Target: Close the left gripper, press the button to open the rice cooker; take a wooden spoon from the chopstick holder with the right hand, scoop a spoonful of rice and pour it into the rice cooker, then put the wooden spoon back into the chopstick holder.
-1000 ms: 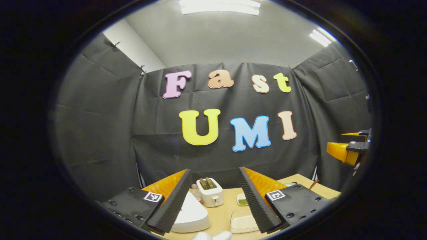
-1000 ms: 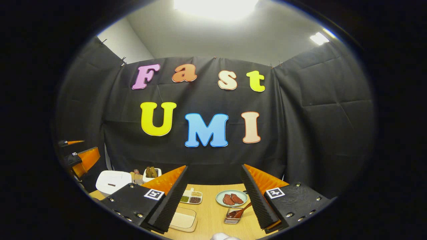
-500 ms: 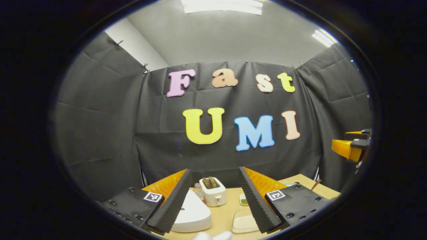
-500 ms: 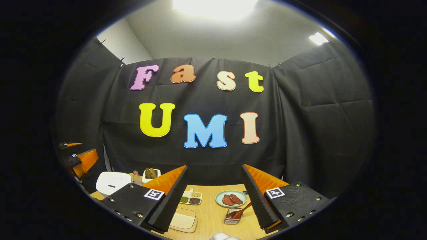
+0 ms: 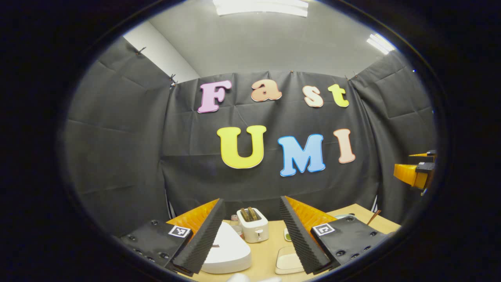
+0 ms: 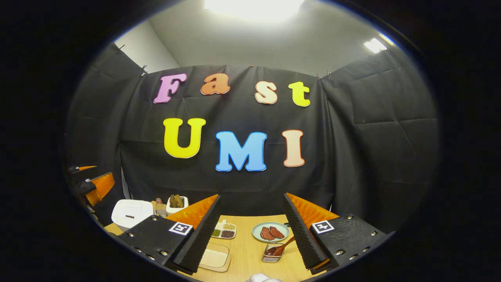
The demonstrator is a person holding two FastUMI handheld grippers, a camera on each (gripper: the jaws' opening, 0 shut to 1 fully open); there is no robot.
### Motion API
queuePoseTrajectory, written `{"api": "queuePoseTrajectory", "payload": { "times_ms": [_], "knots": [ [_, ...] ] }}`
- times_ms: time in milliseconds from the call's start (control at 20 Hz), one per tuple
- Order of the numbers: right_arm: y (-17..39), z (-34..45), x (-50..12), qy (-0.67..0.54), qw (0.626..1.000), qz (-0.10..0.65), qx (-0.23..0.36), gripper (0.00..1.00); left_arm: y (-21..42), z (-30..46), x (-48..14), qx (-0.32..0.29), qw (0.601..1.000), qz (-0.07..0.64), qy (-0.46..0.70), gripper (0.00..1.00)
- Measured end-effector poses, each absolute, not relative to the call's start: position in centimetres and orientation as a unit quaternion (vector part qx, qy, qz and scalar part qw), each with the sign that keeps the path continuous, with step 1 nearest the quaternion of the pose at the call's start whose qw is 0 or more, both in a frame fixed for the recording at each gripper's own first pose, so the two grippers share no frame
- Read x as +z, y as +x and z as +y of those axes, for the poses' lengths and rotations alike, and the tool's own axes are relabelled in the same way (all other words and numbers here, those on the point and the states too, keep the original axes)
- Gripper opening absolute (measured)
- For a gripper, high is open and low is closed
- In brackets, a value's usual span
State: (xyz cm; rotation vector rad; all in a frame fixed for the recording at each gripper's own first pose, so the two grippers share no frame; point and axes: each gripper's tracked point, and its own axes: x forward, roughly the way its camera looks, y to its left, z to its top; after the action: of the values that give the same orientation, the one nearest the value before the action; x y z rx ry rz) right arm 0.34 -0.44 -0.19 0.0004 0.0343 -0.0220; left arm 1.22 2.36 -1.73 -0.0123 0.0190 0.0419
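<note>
Left gripper (image 5: 252, 203): hovering above the near edge of the table (image 5: 264, 250), its two fingers standing wide apart and holding nothing.
Right gripper (image 6: 252, 199): hanging over the table (image 6: 246, 250) with its fingers spread wide — nothing is sitting between them.
Rice cooker (image 5: 229, 250): sitting on the table with its lid down, low between the left gripper's fingers and nearer its left finger; in the right gripper view the rice cooker (image 6: 131, 213) is showing at the far left, beyond that gripper's left finger.
Wooden spoon (image 6: 282, 247): lying tilted in the chopstick holder (image 6: 273, 252), its handle pointing up and to the right, just beside the right gripper's right finger.
Rice dish (image 6: 213, 258): a shallow rectangular container of pale grain, resting beside the right gripper's left finger; in the left gripper view the same dish (image 5: 287, 262) is lying next to that gripper's right finger.
Toaster (image 5: 254, 229): standing upright behind the rice cooker, with two slices showing in its slots.
Small bottle (image 5: 235, 223): standing between the rice cooker and the toaster.
Divided tray (image 6: 224, 231): holding green, tan and dark grains, lying past the rice dish.
Round plate (image 6: 271, 232): carrying two reddish-brown pieces — placed just behind the chopstick holder.
Other gripper: the right one (image 5: 415, 168) is showing at the right edge of the left gripper view, raised well above the table.
</note>
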Motion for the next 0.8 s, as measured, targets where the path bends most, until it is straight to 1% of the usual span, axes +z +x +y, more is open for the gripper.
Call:
{"api": "queuePoseTrajectory", "payload": {
  "times_ms": [50, 100, 200, 300, 350, 550, 800],
  "knots": [
    [0.4, -0.4, -0.2, 0.0, 1.0, 0.019, -0.011, 0.95, 1.3, 2.6, -2.2, 0.024, 1.0, 0.014, -0.002, 0.95],
    [0.3, -0.4, -0.3, 0.0, 1.0, 0.021, -0.011, 0.95, 1.6, 2.9, -2.5, 0.027, 0.999, 0.02, 0.001, 0.89],
    [0.3, -0.4, -0.4, -0.005, 1.0, 0.024, -0.011, 0.95, 2.2, 4.1, -3.8, 0.054, 0.998, 0.036, -0.006, 0.52],
    [0.4, -0.4, -0.6, -0.013, 0.999, 0.028, -0.011, 0.95, 2.8, 4.6, -6.2, 0.063, 0.995, 0.069, -0.023, 0.15],
    [0.4, -0.3, -0.6, -0.018, 0.999, 0.031, -0.01, 0.95, 3.4, 5.2, -7.0, 0.065, 0.994, 0.08, -0.03, 0.09],
    [0.4, -0.3, -1.2, -0.045, 0.998, 0.048, -0.009, 0.95, 6.7, 9.4, -11.7, 0.121, 0.984, 0.124, -0.04, 0.08],
    [0.3, -0.8, -1.6, -0.072, 0.995, 0.06, -0.024, 0.95, 10.4, 13.0, -21.1, 0.17, 0.962, 0.206, -0.049, 0.07]
  ]
}}
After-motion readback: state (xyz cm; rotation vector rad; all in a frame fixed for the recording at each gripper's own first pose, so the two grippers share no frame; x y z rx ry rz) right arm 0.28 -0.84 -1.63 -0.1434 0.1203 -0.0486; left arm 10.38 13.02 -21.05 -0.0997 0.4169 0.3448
